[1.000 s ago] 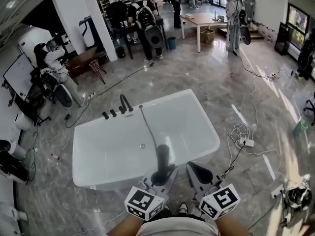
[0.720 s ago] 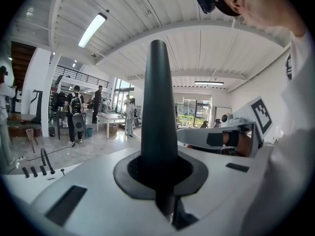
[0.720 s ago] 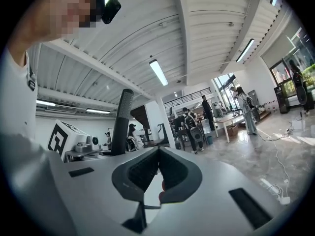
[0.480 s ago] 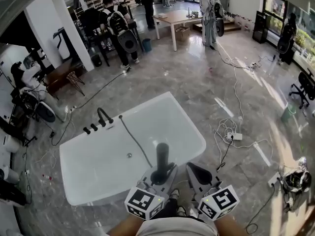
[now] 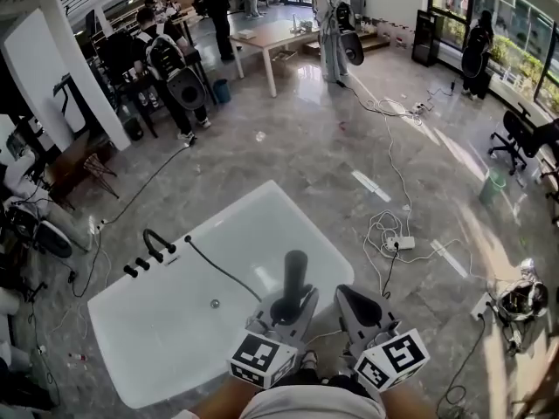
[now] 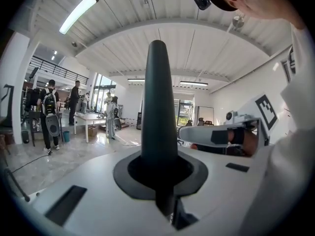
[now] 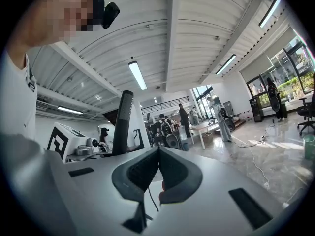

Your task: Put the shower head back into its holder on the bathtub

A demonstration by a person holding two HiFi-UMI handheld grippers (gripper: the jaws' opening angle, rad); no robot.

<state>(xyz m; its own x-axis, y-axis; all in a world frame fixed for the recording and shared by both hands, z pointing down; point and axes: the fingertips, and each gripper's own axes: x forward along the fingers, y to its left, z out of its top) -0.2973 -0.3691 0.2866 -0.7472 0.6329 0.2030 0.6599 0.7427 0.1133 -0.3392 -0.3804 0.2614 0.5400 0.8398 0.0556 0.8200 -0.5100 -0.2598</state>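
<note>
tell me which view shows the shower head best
The left gripper view: the shower head stands large and upright, clamped by the left gripper. The head view shows it small, from above; the right gripper view shows only its side.

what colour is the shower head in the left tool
Matte black. The shower head shows best in the left gripper view.

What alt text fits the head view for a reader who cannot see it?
The left gripper holds a black shower head upright over the near edge of a white bathtub, its hose running to the rim by the faucet. The right gripper, shut and empty, is beside it; people stand in the room beyond.
</note>
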